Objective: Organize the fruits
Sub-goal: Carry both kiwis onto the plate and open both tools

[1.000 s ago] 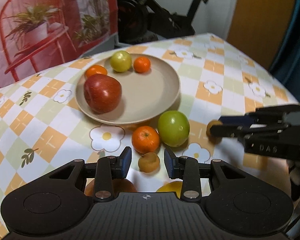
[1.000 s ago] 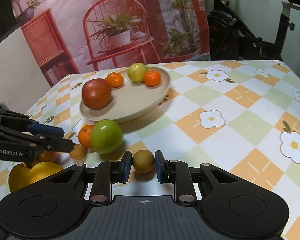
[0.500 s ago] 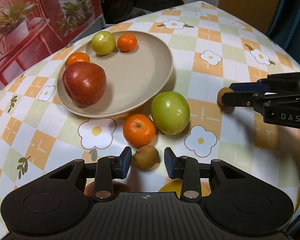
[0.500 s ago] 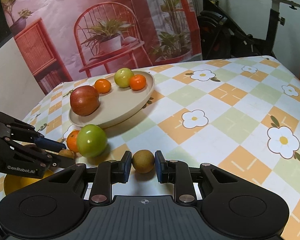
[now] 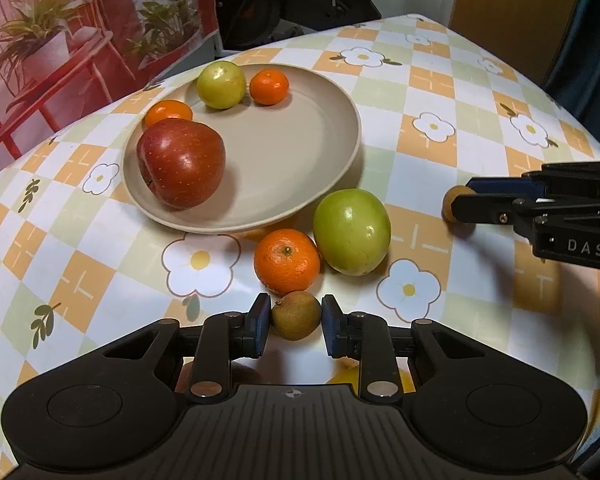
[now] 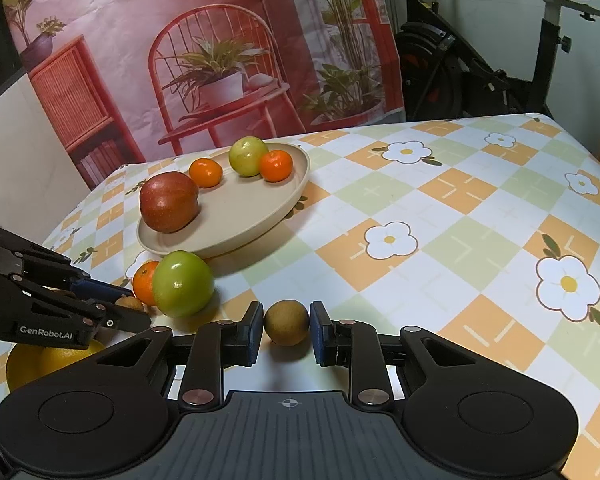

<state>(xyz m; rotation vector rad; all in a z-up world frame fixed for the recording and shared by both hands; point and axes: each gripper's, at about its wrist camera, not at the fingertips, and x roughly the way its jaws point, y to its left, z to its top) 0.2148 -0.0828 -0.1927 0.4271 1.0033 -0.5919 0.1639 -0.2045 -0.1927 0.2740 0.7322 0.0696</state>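
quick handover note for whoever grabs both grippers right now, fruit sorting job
Left gripper: jaws closing around a small brown fruit on the tablecloth, just in front of the loose orange and big green fruit.
Right gripper: shut on another small brown fruit, low over the cloth.
Done: plate holds a red apple, two oranges and a small green fruit.
Left: both brown fruits, the loose orange, the big green fruit, and yellow fruit near the table's edge.
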